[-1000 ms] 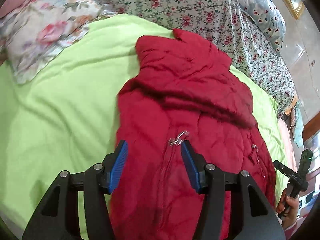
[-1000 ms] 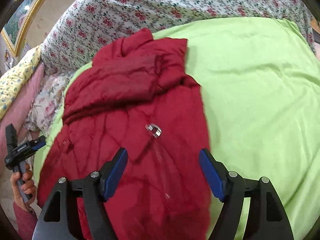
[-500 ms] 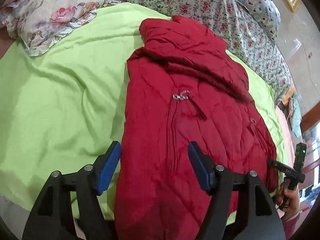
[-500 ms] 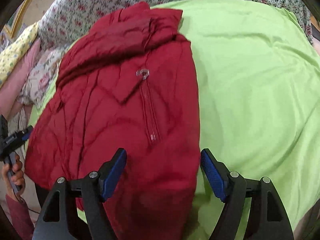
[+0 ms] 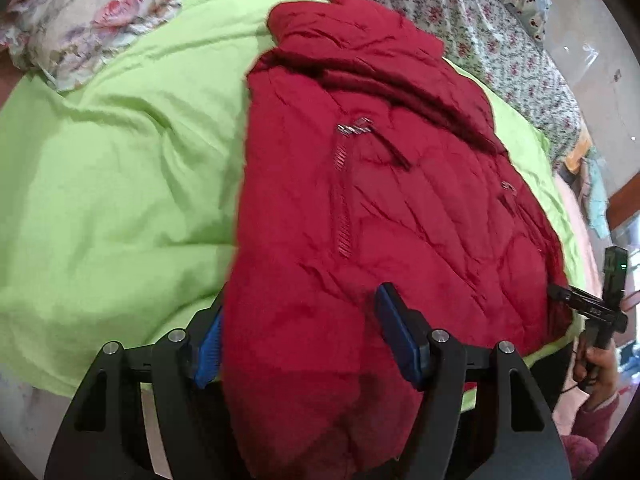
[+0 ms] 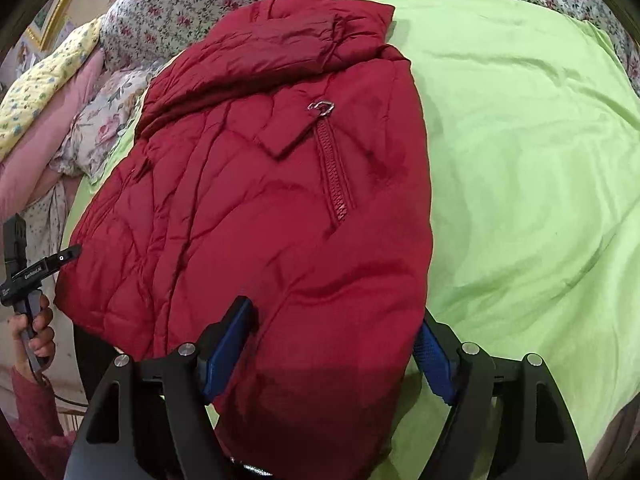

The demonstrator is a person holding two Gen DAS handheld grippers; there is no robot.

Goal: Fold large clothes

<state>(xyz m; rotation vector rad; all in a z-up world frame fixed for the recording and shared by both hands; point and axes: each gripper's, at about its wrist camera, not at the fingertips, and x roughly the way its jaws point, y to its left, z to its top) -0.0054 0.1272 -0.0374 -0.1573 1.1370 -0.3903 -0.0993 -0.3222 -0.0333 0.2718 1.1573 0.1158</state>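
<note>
Red jacket straddled at its near hem
Both grippers, left and right, are held wide open, nothing gripped; jacket's length runs away

**Cloth, metal and plastic on the bed**

The red jacket is quilted cloth with a slight sheen, creased all over. Its zip pull is shiny metal, and the zip has coarse red teeth. The green sheet is soft matt cloth, gently wrinkled. The flowered pillow is printed cloth. The gripper frames look matt black plastic, with blue ribbed pads and bright metal screws.
</note>
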